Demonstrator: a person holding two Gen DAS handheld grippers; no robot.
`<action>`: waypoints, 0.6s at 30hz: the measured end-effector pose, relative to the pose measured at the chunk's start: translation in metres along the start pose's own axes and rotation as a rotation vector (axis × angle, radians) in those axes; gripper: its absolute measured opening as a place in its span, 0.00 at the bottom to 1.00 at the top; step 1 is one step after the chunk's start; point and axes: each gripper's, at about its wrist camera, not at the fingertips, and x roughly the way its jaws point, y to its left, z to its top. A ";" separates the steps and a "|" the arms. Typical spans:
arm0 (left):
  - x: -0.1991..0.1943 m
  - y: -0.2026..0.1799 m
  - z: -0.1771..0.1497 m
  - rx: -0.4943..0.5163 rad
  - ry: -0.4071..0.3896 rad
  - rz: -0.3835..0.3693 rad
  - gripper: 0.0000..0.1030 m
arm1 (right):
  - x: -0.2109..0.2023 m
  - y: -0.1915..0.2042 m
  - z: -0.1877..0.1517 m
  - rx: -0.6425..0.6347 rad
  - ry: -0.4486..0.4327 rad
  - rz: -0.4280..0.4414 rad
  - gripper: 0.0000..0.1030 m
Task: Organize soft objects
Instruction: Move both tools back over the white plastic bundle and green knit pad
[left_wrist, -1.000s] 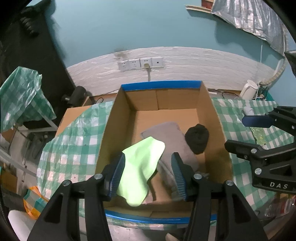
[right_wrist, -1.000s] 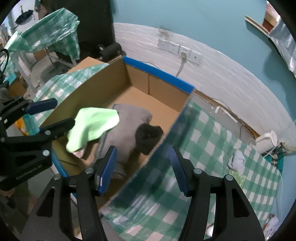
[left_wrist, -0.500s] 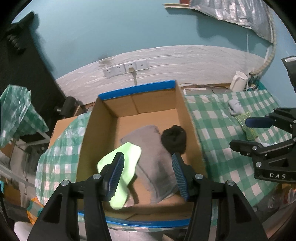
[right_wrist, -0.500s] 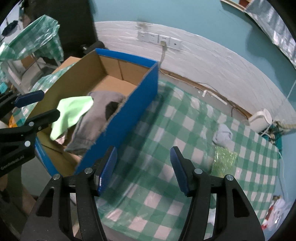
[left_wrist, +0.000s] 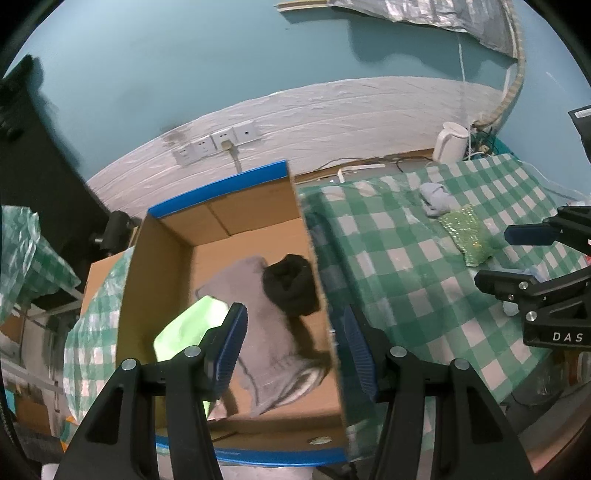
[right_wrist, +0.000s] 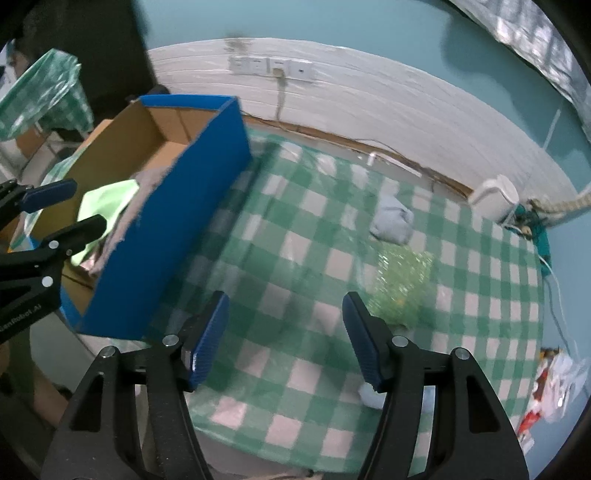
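Note:
A cardboard box (left_wrist: 159, 258) with blue outer walls (right_wrist: 177, 225) stands at the table's left end. In it lie a grey cloth (left_wrist: 269, 354), a black bundle (left_wrist: 291, 284) and a light green cloth (left_wrist: 184, 328). My left gripper (left_wrist: 295, 347) is open and empty above the box's right wall. My right gripper (right_wrist: 284, 336) is open and empty above the checked tablecloth (right_wrist: 295, 243). On the table lie a pale blue-grey cloth (right_wrist: 391, 221) and a glittery green cloth (right_wrist: 402, 280).
A white kettle (right_wrist: 495, 195) stands at the table's far right corner by cables. Wall sockets (left_wrist: 218, 142) sit behind the box. A small white object (right_wrist: 369, 395) lies near the table's front edge. A red and white item (right_wrist: 550, 391) lies at the right.
Both grippers have swung right, away from the box and toward the tablecloth. The light green cloth left my left gripper and now lies in the box.

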 end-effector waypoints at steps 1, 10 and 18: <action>0.000 -0.003 0.001 0.005 0.000 -0.003 0.54 | -0.001 -0.005 -0.002 0.010 0.001 -0.003 0.62; 0.005 -0.042 0.008 0.069 0.013 -0.029 0.54 | -0.006 -0.041 -0.024 0.084 0.009 -0.039 0.63; 0.014 -0.080 0.012 0.130 0.028 -0.047 0.54 | 0.003 -0.068 -0.047 0.142 0.046 -0.072 0.63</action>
